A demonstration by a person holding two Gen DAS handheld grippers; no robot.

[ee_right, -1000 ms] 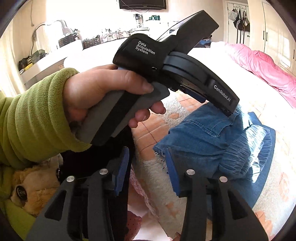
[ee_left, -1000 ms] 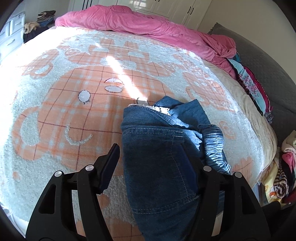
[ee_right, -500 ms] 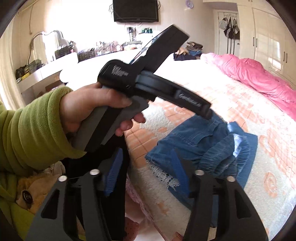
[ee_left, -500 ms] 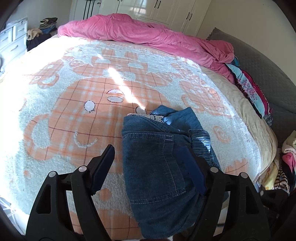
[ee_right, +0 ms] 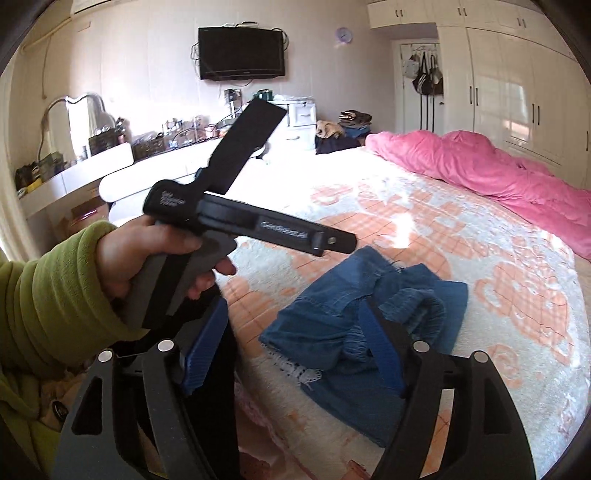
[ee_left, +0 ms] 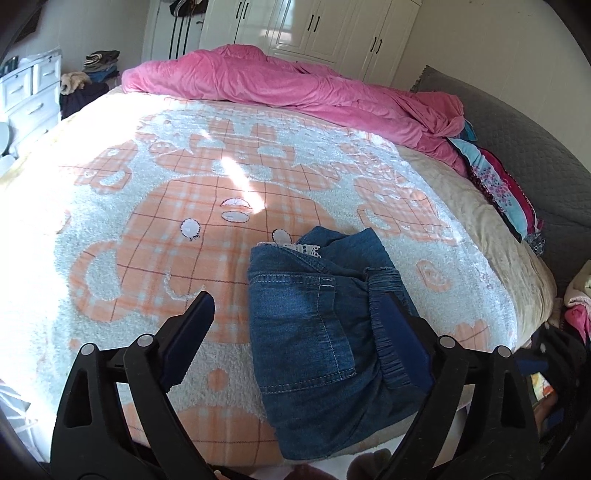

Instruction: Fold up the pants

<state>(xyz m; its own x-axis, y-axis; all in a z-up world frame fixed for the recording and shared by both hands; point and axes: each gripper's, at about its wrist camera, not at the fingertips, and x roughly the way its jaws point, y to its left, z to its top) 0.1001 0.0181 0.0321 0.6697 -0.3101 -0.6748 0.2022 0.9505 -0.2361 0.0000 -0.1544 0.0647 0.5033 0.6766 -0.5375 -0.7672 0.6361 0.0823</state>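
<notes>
Lay folded into a compact bundle near the bed's front edge, toward its right corner in the left wrist view: small denim pants (ee_left: 314,332), back pocket uppermost, gathered elastic waistband along the right side, a scrap of white lace trim poking out at the far end. Looked soft, light and limp; likely to sag and unfold if lifted by a single layer, though the denim seemed thick enough to keep a crease. Not slippery, not fragile. Best taken, by this judgement, at the stacked edges or the thick waistband, pinching all layers together.

Hovered over the bundle with jaws opening and nothing pinched: left gripper (ee_left: 299,314), its pads standing clear on either side of the denim. Likewise released and opening, with no cloth between the pads: right gripper (ee_right: 295,339), seen above the lace end. Gripped the left tool's handle: a hand (ee_right: 147,258) in a green fleece sleeve (ee_right: 48,299).

Underneath, a fluffy orange-and-white plaid blanket (ee_left: 184,221): yielding, grippy, apt to drag on cloth. Along the bed's far edge, a heaped pink duvet (ee_left: 295,88). Beyond, white wardrobes (ee_left: 314,29), a wall-mounted television (ee_right: 242,51) and a cluttered dressing table (ee_right: 110,158).
</notes>
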